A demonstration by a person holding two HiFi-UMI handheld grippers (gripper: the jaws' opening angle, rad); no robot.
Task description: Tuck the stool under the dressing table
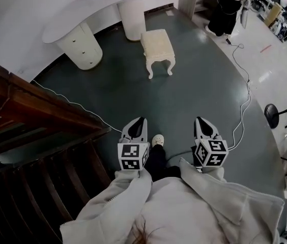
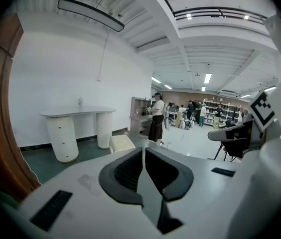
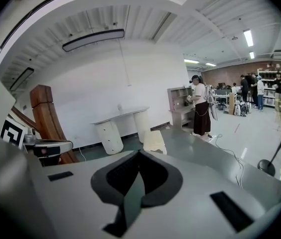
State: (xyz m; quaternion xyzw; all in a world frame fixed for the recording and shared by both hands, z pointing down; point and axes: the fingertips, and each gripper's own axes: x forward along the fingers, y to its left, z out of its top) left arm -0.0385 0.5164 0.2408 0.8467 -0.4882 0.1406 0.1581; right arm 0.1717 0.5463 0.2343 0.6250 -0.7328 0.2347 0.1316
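A cream stool with curved legs stands on the dark green floor, just right of the white dressing table and outside it. The left gripper view shows the stool beside the table, and the right gripper view shows the stool below the table. My left gripper and right gripper are both shut and empty, held side by side well short of the stool and pointing toward it.
A dark wooden staircase rail runs along the left. A white cable trails over the floor at the right, near a black stand base. A person stands at a cabinet beyond the table. My foot shows between the grippers.
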